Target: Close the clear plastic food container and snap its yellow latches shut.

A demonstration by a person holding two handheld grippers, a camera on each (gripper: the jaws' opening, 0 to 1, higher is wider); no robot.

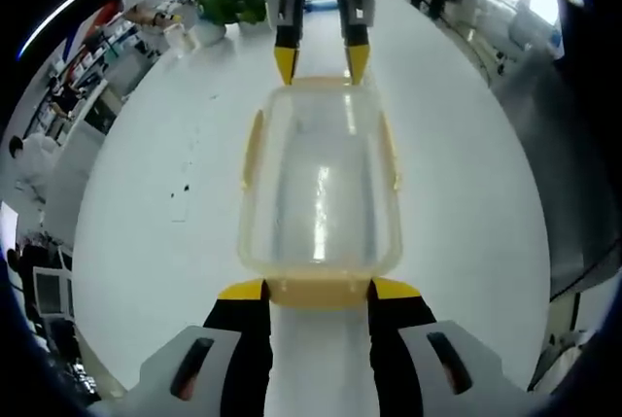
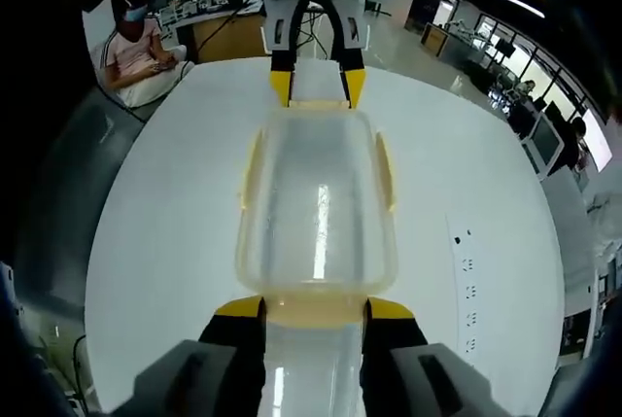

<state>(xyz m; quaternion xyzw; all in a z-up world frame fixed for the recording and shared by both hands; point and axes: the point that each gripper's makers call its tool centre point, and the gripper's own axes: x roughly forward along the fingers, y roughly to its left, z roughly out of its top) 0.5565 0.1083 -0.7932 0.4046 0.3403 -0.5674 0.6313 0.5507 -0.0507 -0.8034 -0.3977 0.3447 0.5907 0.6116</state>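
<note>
Left gripper view: the container [image 1: 321, 189] lies on the desk [image 1: 155, 213], left tongs [image 1: 319, 290] spread at its near latch [image 1: 319, 291], right tongs [image 1: 321, 59] spread opposite.

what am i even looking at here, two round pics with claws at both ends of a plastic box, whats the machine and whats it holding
There is no machine: a person holds a two-jaw gripper in each hand, and each carries a fisheye camera. In the left gripper view, the left gripper rises from the bottom, and the right gripper faces it at the top. The right gripper view is the reverse. Between them, on a white table, lies a clear plastic container with yellow latches. Each gripper's open jaws sit at one end; nothing is gripped.
</note>
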